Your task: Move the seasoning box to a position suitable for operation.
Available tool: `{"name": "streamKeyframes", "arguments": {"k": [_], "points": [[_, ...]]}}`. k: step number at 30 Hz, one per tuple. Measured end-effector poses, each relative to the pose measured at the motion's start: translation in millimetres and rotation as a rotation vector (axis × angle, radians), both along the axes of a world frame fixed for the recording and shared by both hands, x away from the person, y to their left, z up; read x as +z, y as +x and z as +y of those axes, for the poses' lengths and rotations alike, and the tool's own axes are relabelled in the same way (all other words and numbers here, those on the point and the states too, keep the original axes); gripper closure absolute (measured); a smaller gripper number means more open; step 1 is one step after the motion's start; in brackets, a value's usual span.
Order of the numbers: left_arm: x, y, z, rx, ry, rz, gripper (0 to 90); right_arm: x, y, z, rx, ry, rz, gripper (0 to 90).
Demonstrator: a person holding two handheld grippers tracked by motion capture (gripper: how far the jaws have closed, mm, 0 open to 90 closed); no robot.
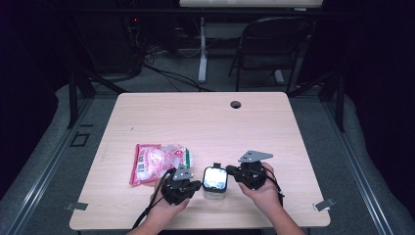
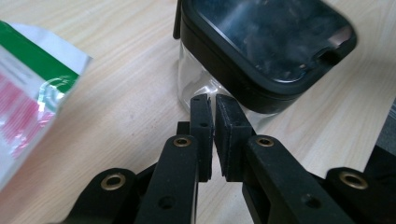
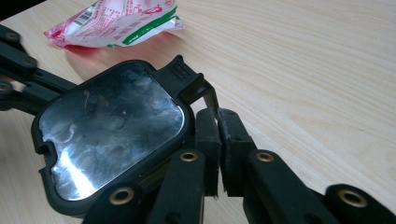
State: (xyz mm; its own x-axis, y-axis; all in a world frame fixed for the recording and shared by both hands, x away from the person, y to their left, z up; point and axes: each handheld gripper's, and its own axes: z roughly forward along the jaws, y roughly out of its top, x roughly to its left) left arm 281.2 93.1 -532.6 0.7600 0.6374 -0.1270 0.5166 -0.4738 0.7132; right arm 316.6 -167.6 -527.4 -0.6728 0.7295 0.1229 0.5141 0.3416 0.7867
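Pale wood desk (image 1: 205, 122), near edge first: left hand-held gripper (image 1: 195, 186) and right hand-held gripper (image 1: 233, 171) flank a clear jar (image 1: 215, 183) with a black lid (image 3: 112, 135). Both have their jaws pinched nearly together, holding nothing — the left tips sit at the glass wall, the right beside the lid's latch tab (image 3: 184, 74). To open it well, I'd brace the glass low and lift at the tab. Beyond lies a pink bag (image 1: 159, 161).

Table (image 1: 205, 122) brightly lit, surroundings dark; glare on lid (image 3: 112, 126), nearest fingers (image 2: 201, 135) perhaps soft
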Motion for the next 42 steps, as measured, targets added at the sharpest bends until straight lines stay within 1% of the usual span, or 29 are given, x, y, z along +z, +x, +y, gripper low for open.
{"name": "streamKeyframes", "arguments": {"k": [1,2,3,4,5,6,9,10,11,12,14,16,17,19,20,21,22,24,25,27,28,30,32,35,36,37,39,41,42], "points": [[0.0,0.0,0.0,0.000,0.000,0.000,84.7,0.3,1.4,-1.1,-0.003,0.007,0.008,87.6],[0.2,-6.6,-0.1,-0.015,-0.009,-0.009,83.9,0.1,2.8,-1.7,-0.006,0.020,0.011,87.6],[0.2,-6.6,-0.1,-0.015,-0.009,-0.009,83.6,0.1,2.8,-1.7,-0.006,0.020,0.011,87.6],[-0.5,-11.1,-1.7,-0.021,-0.003,-0.018,83.6,-0.1,5.3,-2.3,-0.011,0.035,0.019,87.5],[-1.4,-12.0,-2.8,-0.024,-0.001,-0.019,83.6,0.1,6.0,-2.8,-0.011,0.037,0.024,87.5],[-1.9,-12.3,-3.6,-0.027,-0.001,-0.014,83.4,-0.6,7.0,-2.9,-0.015,0.050,0.024,87.4],[-3.9,-14.4,-5.0,-0.022,0.004,-0.015,80.8,0.7,8.0,-4.9,-0.024,0.077,0.030,86.5],[-4.3,-15.4,-5.5,-0.012,0.006,-0.026,79.4,1.3,8.0,-5.7,-0.025,0.078,0.025,85.8],[-4.3,-15.4,-5.5,-0.012,0.006,-0.026,75.1,1.3,8.0,-5.7,-0.025,0.078,0.025,85.8],[-4.7,-16.8,-6.4,-0.006,0.001,-0.027,70.9,2.5,8.0,-7.0,-0.023,0.106,0.026,83.1],[-6.0,-17.5,-7.8,-0.013,-0.009,-0.029,65.5,4.1,8.1,-7.8,-0.024,0.118,0.027,81.6],[-6.2,-18.0,-8.8,-0.024,-0.012,-0.025,62.0,4.7,8.5,-8.0,-0.026,0.121,0.016,80.2],[-6.8,-19.9,-11.3,-0.032,0.002,-0.035,60.5,6.0,9.7,-7.8,-0.030,0.129,0.010,79.6],[-7.6,-21.0,-12.7,-0.037,0.007,-0.040,59.4,6.0,10.7,-7.4,-0.028,0.135,0.007,79.4],[-9.0,-22.2,-14.6,-0.035,0.007,-0.042,54.9,5.7,12.9,-6.2,-0.023,0.132,0.020,78.9],[-10.5,-22.7,-16.6,-0.036,0.011,-0.052,53.9,5.3,13.7,-5.7,-0.018,0.134,0.028,78.8],[-10.9,-22.8,-17.1,-0.032,0.009,-0.057,54.0,4.7,14.6,-4.8,-0.016,0.127,0.031,79.0],[-11.4,-21.8,-17.0,-0.029,0.006,-0.064,54.3,4.4,15.3,-3.9,-0.016,0.135,0.030,79.0],[-11.6,-21.4,-16.7,-0.028,-0.001,-0.060,54.3,5.0,15.8,-4.1,-0.008,0.139,0.038,79.3],[-11.3,-21.2,-15.9,-0.031,0.004,-0.061,54.8,5.0,16.3,-4.2,0.001,0.148,0.039,79.5],[-11.2,-20.7,-14.3,-0.030,0.012,-0.076,55.6,5.0,16.1,-3.7,0.009,0.168,0.041,80.9],[-10.8,-19.6,-13.0,-0.025,0.013,-0.075,56.0,5.5,16.2,-4.4,0.019,0.170,0.043,80.9],[-9.9,-16.8,-9.4,-0.015,-0.004,-0.065,56.3,6.2,16.2,-5.2,0.032,0.184,0.055,81.0],[-8.2,-15.0,-6.9,-0.003,-0.009,-0.063,56.1,6.2,15.6,-4.9,0.034,0.195,0.060,83.9],[-8.3,-14.4,-6.5,0.002,-0.005,-0.071,56.5,6.2,15.3,-4.7,0.033,0.197,0.060,84.5],[-8.3,-13.6,-5.3,0.005,-0.003,-0.073,56.9,7.1,13.9,-5.0,0.030,0.187,0.058,85.9],[-8.7,-13.2,-5.0,0.008,-0.008,-0.074,57.8,7.5,13.4,-5.2,0.034,0.187,0.057,85.8],[-8.7,-11.8,-4.2,0.013,-0.007,-0.076,57.9,7.5,12.7,-5.1,0.022,0.176,0.048,85.9],[-8.9,-10.3,-3.8,0.027,-0.009,-0.078,58.0,7.4,13.2,-5.6,0.021,0.175,0.051,86.4]]}}
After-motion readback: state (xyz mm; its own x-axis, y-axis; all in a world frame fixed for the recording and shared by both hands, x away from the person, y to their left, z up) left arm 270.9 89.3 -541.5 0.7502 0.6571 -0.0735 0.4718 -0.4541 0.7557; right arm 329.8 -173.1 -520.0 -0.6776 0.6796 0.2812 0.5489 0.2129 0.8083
